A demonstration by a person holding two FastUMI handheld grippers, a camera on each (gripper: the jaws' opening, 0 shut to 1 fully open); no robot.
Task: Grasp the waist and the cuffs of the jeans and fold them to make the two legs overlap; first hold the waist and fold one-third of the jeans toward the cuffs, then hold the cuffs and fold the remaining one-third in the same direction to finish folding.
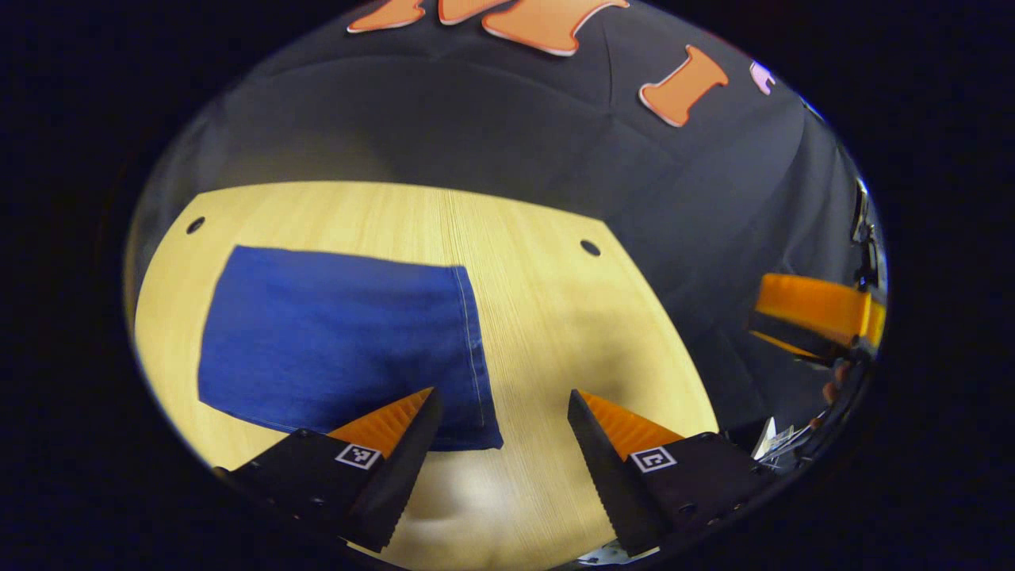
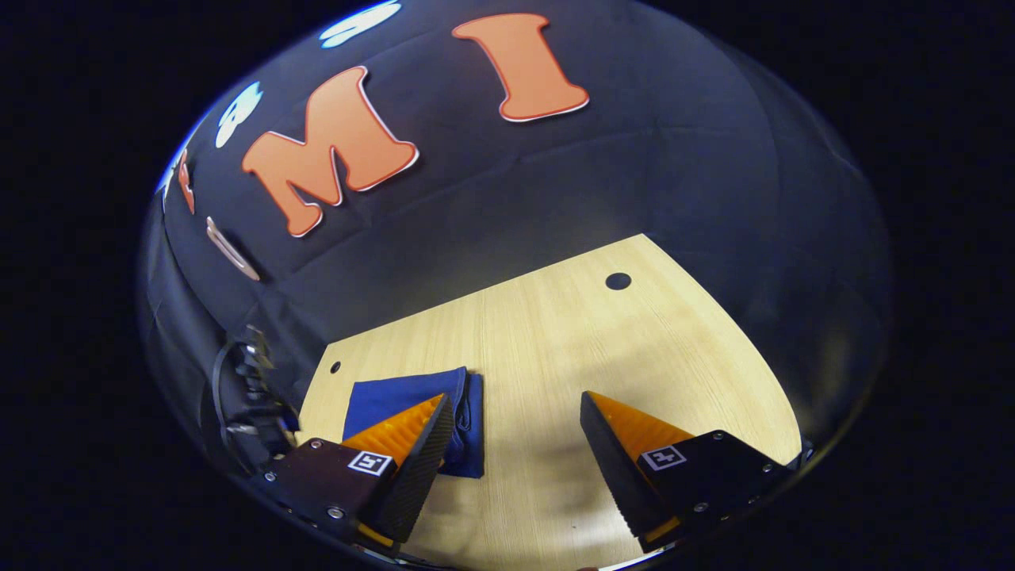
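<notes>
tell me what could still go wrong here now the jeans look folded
1. The folded jeans lie near one side of the table, so a nudge might push them toward that edge.
2. The left gripper is open with one finger over the jeans' corner; pulling away low could snag it and undo the fold.
3. The right gripper, also open, hangs close by the stacked edge and could catch it too.

A light wooden table (image 1: pixel 547 317) with small round holes (image 1: pixel 590 247) stands before dark cables (image 2: pixel 242 388).
</notes>
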